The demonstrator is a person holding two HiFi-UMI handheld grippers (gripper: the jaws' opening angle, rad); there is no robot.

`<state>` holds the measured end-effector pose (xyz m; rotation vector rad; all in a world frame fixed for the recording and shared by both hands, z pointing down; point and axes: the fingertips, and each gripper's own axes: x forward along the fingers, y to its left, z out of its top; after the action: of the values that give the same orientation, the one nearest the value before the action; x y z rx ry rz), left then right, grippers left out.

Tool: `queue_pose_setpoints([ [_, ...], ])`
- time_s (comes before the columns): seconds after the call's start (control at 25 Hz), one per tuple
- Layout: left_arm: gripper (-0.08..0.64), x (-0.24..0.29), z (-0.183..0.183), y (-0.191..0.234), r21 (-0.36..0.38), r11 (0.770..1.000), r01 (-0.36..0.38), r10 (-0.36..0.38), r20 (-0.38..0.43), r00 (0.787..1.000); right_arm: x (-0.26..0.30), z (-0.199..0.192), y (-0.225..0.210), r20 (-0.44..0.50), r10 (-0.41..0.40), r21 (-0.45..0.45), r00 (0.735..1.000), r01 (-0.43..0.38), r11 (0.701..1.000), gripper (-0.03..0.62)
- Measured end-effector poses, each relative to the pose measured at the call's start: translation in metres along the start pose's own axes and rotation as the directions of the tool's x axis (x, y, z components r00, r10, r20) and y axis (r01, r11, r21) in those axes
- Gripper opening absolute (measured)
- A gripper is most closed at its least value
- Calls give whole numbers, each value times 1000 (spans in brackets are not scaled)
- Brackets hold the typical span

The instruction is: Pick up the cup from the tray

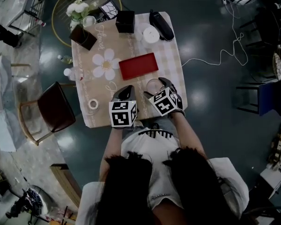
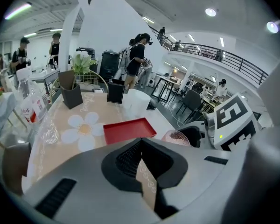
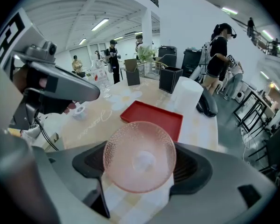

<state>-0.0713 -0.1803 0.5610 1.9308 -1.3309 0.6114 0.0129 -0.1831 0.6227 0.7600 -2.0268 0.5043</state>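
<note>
Near table (image 1: 173, 55) edge, cup (image 3: 139, 155) sits clamped between right gripper (image 3: 141, 164) fingers (image 3: 196, 167).

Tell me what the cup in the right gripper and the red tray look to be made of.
Cup: pale pink, translucent, with a pebbled surface; glass or clear plastic, the look leaves it open. Tray: opaque even red, smooth and slightly glossy, with a thin raised rim; probably plastic, possibly painted metal.
</note>
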Motion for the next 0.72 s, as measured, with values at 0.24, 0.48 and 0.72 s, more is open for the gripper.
queue_pose_setpoints([
  [0.24, 8, 0, 0, -2, 8, 1000, -5, 5, 3, 1000, 4, -19, 4, -20, 9, 22, 1000, -8, 1000, 405],
  [0.48, 8, -3, -4, 0, 3, 1000, -12, 12, 5, 1000, 7, -31, 10, -34, 17, 24, 999, -16, 1000, 405],
  [0.72, 8, -8, -9, -1, 2, 1000, -15, 15, 7, 1000, 7, -38, 13, -34, 14, 19, 999, -13, 1000, 405],
])
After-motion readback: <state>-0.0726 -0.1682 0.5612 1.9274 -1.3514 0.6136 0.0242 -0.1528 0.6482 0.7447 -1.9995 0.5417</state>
